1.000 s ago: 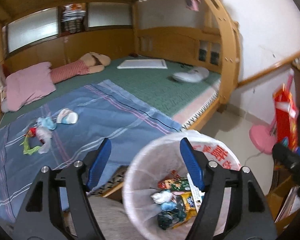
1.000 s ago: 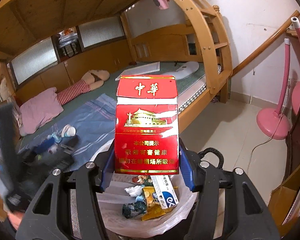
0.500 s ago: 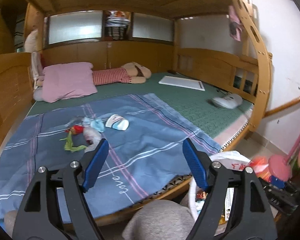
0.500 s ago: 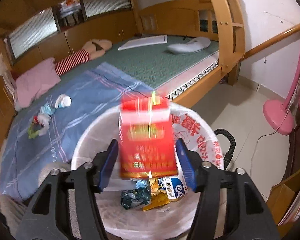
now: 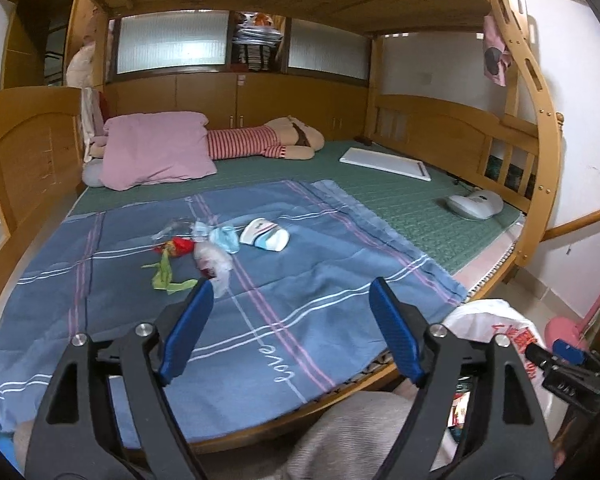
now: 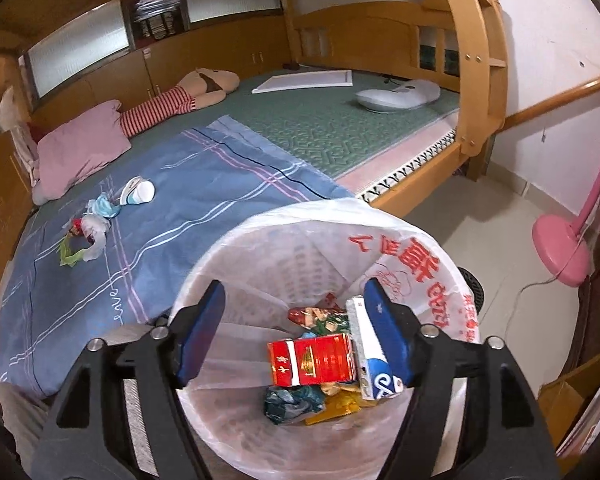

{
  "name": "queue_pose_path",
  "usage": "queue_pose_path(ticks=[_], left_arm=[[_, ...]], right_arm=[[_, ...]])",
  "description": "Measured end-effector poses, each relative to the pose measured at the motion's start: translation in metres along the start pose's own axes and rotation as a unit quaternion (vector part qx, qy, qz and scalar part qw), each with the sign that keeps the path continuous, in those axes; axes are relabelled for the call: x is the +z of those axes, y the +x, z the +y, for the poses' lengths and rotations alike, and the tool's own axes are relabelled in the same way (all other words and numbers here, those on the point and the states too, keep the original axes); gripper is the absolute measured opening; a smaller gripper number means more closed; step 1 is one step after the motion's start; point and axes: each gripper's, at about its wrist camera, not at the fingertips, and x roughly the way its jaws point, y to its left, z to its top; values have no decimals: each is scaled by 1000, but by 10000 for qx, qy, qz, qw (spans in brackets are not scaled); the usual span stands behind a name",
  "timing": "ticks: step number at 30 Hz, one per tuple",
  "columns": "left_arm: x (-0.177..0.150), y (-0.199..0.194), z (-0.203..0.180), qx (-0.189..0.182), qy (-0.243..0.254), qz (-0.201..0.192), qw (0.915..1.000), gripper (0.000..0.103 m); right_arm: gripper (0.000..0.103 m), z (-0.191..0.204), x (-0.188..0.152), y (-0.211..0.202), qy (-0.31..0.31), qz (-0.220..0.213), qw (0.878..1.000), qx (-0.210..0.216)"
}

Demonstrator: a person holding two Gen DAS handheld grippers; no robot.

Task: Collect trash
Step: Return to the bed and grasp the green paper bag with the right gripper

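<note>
The red carton [image 6: 312,362] lies in the lined bin [image 6: 420,248]. The right gripper [image 6: 296,332] has just been opening, now empty; the left gripper [image 5: 290,330] likewise gapes empty. Wrappers [image 5: 204,252] remain on the bed [image 5: 400,200] at eleven o'clock.

A home bedroom: a wooden bunk bed [image 5: 540,128] with a pink pillow [image 5: 156,148], blue plaid sheet [image 5: 300,280] and cupboards along the headboard wall.
</note>
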Motion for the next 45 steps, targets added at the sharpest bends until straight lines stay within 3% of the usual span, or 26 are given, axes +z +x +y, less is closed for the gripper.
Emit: queue_pose_path(ticks=[5, 11, 20, 26, 31, 35, 42, 44, 45], left_arm=[[-2, 4, 38, 253, -104, -67, 9996, 90], [6, 17, 105, 888, -231, -182, 9956, 92], [-10, 62, 215, 1694, -980, 101, 9806, 92], [-27, 82, 258, 1896, -1469, 356, 9702, 92], [-33, 79, 278, 1898, -1785, 391, 9647, 92], [-37, 75, 289, 1936, -1869, 405, 9622, 92], [-48, 64, 310, 1974, -2055, 489, 9573, 92], [-49, 62, 316, 1993, -2132, 507, 9551, 92], [-51, 61, 319, 1982, -2200, 505, 9538, 92]], right_arm=[[76, 28, 9, 5, -189, -31, 9996, 201], [80, 83, 25, 20, -492, -58, 9956, 796], [80, 181, 40, 72, -991, 380, 9831, 1493], [80, 237, 43, 108, -1303, 665, 9737, 1748], [80, 303, 45, 141, -1787, 864, 9568, 2127], [80, 382, 35, 169, -2470, 1017, 9316, 2463], [79, 479, 24, 241, -2927, 1528, 9130, 2397], [65, 493, 19, 259, -2933, 1738, 9107, 2332], [39, 498, 15, 270, -2920, 1901, 9084, 2309]])
